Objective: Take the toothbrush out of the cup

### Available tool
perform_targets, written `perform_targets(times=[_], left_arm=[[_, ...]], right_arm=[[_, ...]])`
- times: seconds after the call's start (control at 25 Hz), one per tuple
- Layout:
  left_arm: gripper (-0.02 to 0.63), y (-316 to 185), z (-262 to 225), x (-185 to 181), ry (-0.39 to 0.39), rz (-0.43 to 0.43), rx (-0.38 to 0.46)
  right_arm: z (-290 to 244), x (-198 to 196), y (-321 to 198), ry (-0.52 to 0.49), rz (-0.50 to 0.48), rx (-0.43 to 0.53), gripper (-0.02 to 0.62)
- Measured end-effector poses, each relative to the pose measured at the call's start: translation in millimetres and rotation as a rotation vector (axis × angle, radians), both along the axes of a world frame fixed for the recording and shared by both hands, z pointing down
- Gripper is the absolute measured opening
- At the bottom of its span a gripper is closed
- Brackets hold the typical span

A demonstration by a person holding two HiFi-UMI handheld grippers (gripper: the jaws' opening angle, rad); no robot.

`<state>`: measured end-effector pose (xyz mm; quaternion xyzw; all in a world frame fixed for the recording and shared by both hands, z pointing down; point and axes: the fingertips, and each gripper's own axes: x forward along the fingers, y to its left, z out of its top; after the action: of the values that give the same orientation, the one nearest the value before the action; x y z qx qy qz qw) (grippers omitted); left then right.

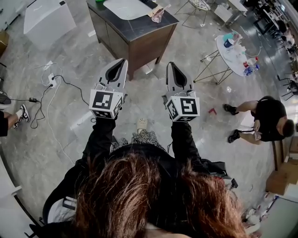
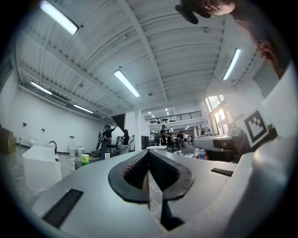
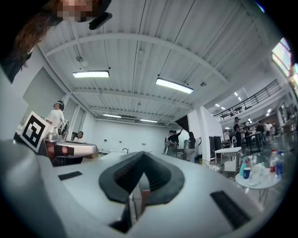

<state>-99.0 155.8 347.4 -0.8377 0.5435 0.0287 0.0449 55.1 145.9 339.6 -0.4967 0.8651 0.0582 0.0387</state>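
Note:
A dark wooden table (image 1: 139, 35) stands ahead of me in the head view. Near its right corner sits a small clear cup (image 1: 157, 15); something thin stands in it, too small to name. My left gripper (image 1: 122, 62) and right gripper (image 1: 170, 65) are held side by side in the air short of the table, both pointing roughly level toward it. Both are shut with nothing between the jaws. In the left gripper view the shut jaws of the left gripper (image 2: 149, 154) meet at a point, as do those of the right gripper (image 3: 142, 156) in its own view.
A white tray (image 1: 128, 8) and a green object (image 1: 99, 2) lie on the table. A round white table (image 1: 233, 53) with bottles stands at right. A person (image 1: 267, 121) crouches on the floor. Cables and a power strip (image 1: 51, 81) lie at left.

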Motion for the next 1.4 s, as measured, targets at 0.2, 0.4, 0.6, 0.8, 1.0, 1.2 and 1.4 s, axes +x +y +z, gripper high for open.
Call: perform_targets(times=[0.2, 0.4, 0.6, 0.8, 1.0, 1.2, 1.4], left_arm=[[0.008, -45, 2, -1, -0.015, -0.016, -0.004], [0.008, -96, 0, 2, -0.019, -0.032, -0.006], [0.008, -145, -5, 18, -0.022, -0.025, -0.002], [0.008, -179, -5, 34, -0.029, -0.016, -0.001], [0.008, -204, -6, 33, -0.035, -0.017, -0.011], [0.008, -230, -3, 30, -0.033, -0.010, -0.012], [0.008, -266, 4, 25, -0.027, 0.019, -0.026]], right_arm=[[7, 0, -55, -0.008, -0.013, -0.015, 0.004], [12, 0, -107, 0.020, -0.049, -0.022, 0.003], [8, 13, -156, 0.024, -0.061, -0.022, 0.003], [12, 28, -190, 0.024, -0.069, -0.031, 0.003], [12, 28, -214, 0.024, -0.066, -0.037, 0.004], [16, 27, -240, 0.018, -0.054, -0.042, 0.004], [21, 23, -270, 0.031, -0.025, -0.051, 0.005]])
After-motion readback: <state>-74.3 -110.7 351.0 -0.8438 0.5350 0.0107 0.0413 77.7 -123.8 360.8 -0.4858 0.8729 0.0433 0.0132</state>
